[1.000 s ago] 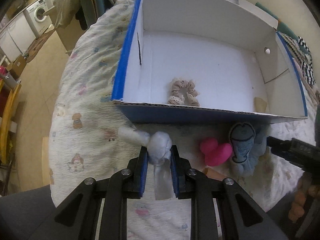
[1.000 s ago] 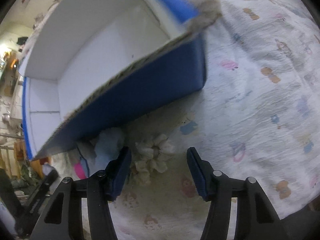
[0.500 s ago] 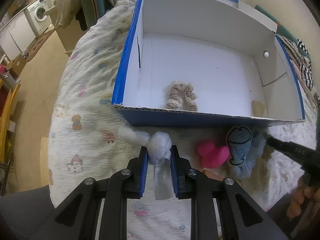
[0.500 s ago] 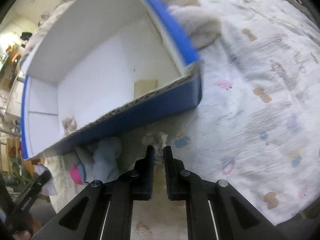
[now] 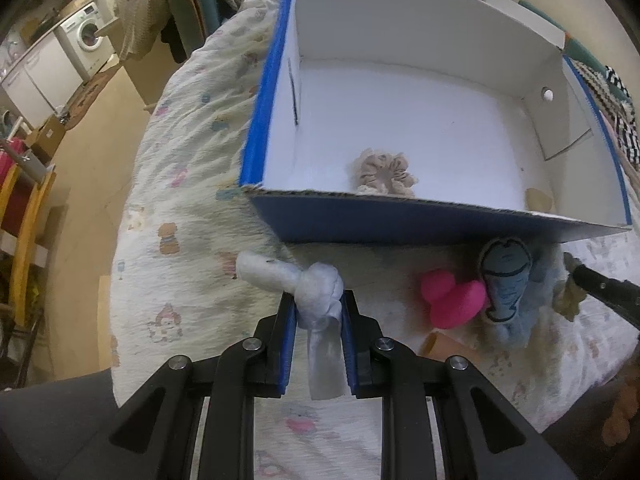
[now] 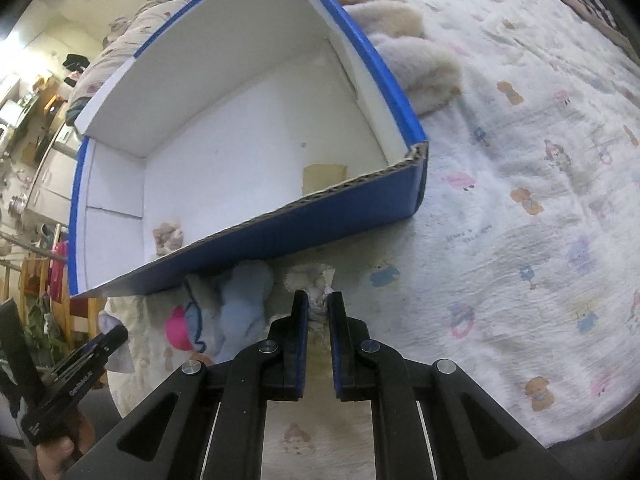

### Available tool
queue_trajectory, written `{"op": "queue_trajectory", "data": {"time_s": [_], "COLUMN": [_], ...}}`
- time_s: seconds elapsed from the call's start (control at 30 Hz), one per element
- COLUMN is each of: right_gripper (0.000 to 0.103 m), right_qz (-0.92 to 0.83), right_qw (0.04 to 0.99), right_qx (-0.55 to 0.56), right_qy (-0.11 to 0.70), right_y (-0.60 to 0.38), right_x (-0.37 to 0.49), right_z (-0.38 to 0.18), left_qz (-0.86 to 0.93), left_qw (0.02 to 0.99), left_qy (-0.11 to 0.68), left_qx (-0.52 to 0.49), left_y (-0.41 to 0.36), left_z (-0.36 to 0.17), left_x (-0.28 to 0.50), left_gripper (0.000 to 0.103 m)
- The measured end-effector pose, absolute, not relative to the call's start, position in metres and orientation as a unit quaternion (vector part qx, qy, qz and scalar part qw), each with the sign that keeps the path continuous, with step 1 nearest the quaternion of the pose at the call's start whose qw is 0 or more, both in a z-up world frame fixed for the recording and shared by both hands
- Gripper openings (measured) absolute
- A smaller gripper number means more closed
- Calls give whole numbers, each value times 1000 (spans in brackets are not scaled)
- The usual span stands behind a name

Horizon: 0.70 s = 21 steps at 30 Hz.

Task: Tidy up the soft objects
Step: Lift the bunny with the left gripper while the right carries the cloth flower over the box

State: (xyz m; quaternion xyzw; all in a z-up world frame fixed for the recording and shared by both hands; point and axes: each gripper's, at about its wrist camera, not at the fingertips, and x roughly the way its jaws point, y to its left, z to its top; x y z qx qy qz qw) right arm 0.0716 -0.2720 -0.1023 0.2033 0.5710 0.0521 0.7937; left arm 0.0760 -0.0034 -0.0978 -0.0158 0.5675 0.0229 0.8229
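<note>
Two grippers are clamped on soft items: left gripper [image 5: 319,312] on a knotted white cloth [image 5: 316,292], right gripper [image 6: 318,312] on a cream scrunchie [image 6: 310,282], both held near the blue box [image 5: 400,220], whose opening lies just beyond.

- Bedspread [image 5: 168,216] I'm working over is cream, with little cartoon bears printed on it.
- Tan floor [image 5: 100,152] at my 9 o'clock.
- Washing machine [image 5: 86,36] and white cabinets [image 5: 36,76] up around 10.
- Clothes draped on a chair [image 5: 160,4] near 11.
</note>
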Motion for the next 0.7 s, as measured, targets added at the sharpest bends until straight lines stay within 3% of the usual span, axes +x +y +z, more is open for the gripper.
{"op": "queue_trajectory", "data": {"time_s": [0.4,0.7], "right_gripper": [12,12], "right_qz": [88,139], "right_qw": [820,861], "right_qx": [194,195], "right_qy": [532,448], "right_y": [-278,-275], "right_x": [47,34], "right_z": [-63,-17], "left_qz": [46,60], "left_qw": [849,874], "left_qy": [526,483], "left_qx": [0,-4], "left_y": [4,6], "left_z": [-71,-43], "left_x": [57,43], "left_gripper": [19,19]}}
